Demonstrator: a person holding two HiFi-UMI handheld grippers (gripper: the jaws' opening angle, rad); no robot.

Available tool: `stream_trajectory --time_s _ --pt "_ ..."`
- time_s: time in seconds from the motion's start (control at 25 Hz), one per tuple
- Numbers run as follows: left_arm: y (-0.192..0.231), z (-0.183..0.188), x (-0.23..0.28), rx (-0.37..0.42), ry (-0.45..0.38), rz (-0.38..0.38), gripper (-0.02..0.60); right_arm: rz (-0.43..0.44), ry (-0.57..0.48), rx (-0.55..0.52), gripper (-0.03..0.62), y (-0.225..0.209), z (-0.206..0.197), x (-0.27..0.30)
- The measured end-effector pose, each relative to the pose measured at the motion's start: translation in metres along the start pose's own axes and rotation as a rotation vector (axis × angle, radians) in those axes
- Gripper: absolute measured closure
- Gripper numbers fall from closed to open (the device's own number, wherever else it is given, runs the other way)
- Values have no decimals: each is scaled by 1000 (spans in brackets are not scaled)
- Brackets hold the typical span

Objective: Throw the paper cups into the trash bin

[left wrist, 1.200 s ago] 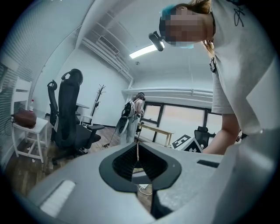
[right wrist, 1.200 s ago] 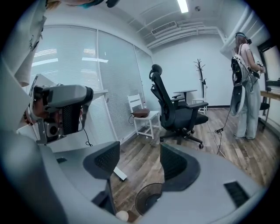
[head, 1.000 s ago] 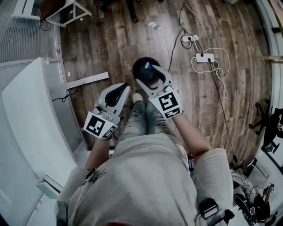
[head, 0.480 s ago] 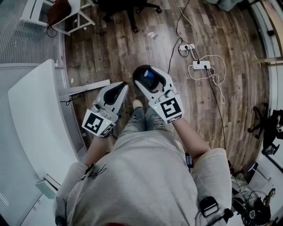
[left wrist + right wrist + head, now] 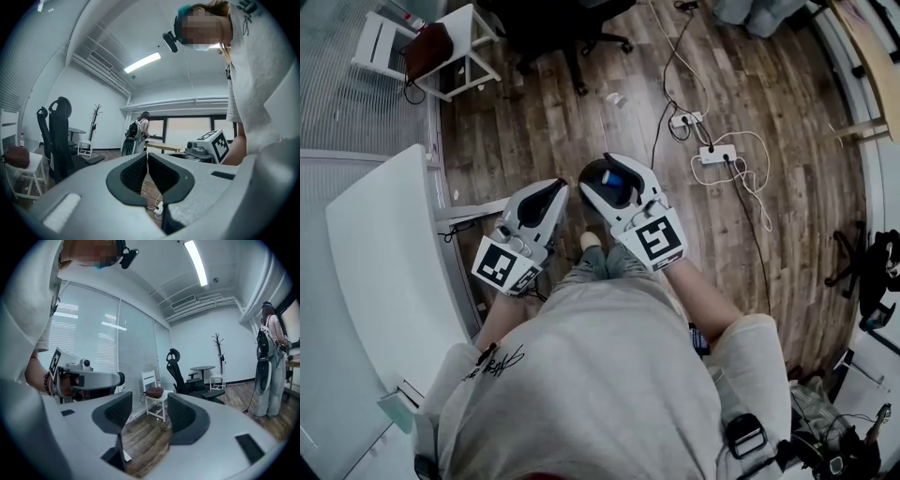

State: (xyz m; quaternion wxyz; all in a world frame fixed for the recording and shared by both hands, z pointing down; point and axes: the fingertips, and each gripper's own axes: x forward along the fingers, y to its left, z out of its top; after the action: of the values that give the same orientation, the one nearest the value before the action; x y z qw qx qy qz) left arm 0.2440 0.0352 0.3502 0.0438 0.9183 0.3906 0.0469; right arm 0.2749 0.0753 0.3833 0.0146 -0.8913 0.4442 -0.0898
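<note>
- Left gripper (image 5: pixel 146 161): we read the jaws as nearly together, nothing between them.
- Right gripper (image 5: pixel 149 408): jaws wide apart, have just been closing, empty.
- Trash bin (image 5: pixel 595 185): on the floor beneath the right gripper.

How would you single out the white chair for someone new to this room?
Find the window blinds at the head view's top left. By them stands the white chair, beside a black office chair. It alone is white and carries a brown bag.

- The white-and-grey left handheld gripper (image 5: pixel 146 161) is held level, with its black ribbed fingers (image 5: pixel 133 172) shut together on nothing.
- The matching right gripper (image 5: pixel 149 412) is held beside it, with its fingers (image 5: pixel 117 411) parted, just narrowed, and empty.
</note>
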Motion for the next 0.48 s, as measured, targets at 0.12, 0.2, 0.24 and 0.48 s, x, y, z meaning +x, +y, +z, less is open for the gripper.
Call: stream_trajectory --time_s 0.12,0.2,0.24,0.48 --pt "-5 10 6 16 -7 -16 580 -7 -25 5 361 -3 15 -6" --pt "-6 15 10 31 -8 -27 580 -9 -28 -5 370 -5 24 -9" --pt "-7 18 11 37 -9 -31 580 -11 -32 -16 376 -6 29 -10" --pt "-7 40 13 79 -35 -40 580 6 -66 -56 422 -4 54 -16"
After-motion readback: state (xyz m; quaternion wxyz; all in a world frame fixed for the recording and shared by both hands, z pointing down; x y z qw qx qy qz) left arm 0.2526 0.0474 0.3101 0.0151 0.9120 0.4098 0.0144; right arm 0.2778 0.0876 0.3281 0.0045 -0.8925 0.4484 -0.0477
